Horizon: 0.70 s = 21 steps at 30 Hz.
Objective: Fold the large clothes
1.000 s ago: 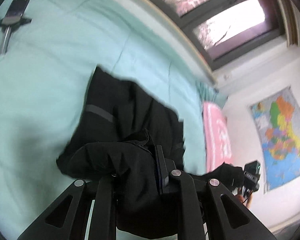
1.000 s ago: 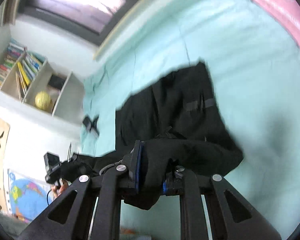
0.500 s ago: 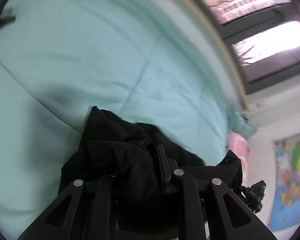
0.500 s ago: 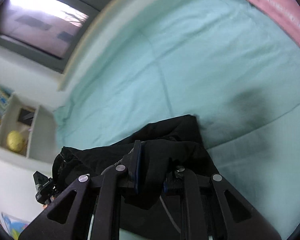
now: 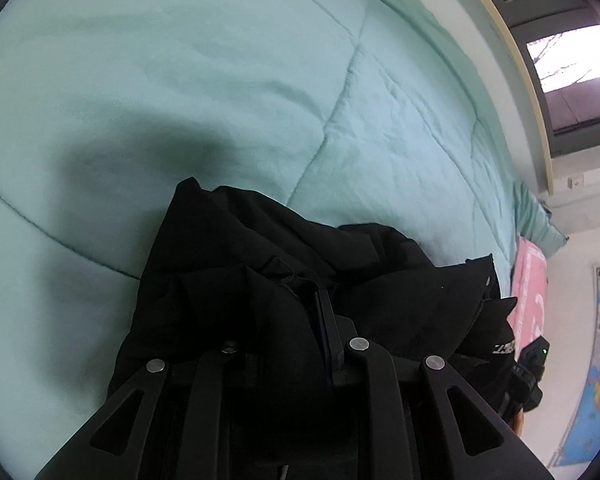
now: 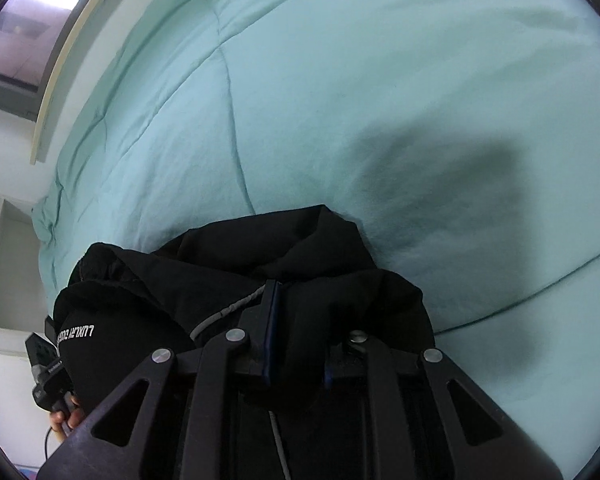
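Garment point(image 5: 284, 280) now bunched lower over quilt point(image 5: 180, 80), both grippers clamped on it

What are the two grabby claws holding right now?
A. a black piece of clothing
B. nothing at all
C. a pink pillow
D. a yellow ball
A: the left gripper and the right gripper are each clamped on bunched folds of the black garment, held over the mint-green quilt.
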Tool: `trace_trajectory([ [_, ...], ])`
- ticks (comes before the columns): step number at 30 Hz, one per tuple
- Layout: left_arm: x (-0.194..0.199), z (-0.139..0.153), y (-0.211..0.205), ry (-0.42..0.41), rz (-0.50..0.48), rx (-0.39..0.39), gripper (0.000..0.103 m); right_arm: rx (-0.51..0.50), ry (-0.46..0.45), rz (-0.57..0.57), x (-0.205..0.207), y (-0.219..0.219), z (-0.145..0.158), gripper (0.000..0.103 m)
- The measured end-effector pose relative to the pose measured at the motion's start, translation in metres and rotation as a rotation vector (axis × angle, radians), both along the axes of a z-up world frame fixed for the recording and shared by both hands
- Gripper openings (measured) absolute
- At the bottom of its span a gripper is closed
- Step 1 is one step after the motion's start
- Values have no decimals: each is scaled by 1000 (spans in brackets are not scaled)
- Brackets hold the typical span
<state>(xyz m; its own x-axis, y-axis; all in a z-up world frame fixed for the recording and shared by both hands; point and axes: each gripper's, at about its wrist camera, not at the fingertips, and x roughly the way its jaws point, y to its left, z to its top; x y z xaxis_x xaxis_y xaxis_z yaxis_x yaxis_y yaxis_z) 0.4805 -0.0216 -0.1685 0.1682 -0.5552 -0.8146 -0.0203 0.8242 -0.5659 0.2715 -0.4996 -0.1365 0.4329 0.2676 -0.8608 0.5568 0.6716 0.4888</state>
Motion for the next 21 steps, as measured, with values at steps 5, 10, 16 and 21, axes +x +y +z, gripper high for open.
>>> trace_trajectory([
  [5, -14, 36, 17, 15, -58, -54, 46, 79, -34, 22, -15, -6, 39, 34],
  [10, -52, 90, 50, -66, -66, -124, 77, 95, -147, 68, -54, -4, 101, 70],
  [16, -61, 118, 46, -205, -81, 68, 78, -150, -94, 157, -56, 7, 124, 71],
  [21, -23, 90, 30, -211, -78, 161, 78, -250, -61, 206, -15, -5, 97, 71],
])
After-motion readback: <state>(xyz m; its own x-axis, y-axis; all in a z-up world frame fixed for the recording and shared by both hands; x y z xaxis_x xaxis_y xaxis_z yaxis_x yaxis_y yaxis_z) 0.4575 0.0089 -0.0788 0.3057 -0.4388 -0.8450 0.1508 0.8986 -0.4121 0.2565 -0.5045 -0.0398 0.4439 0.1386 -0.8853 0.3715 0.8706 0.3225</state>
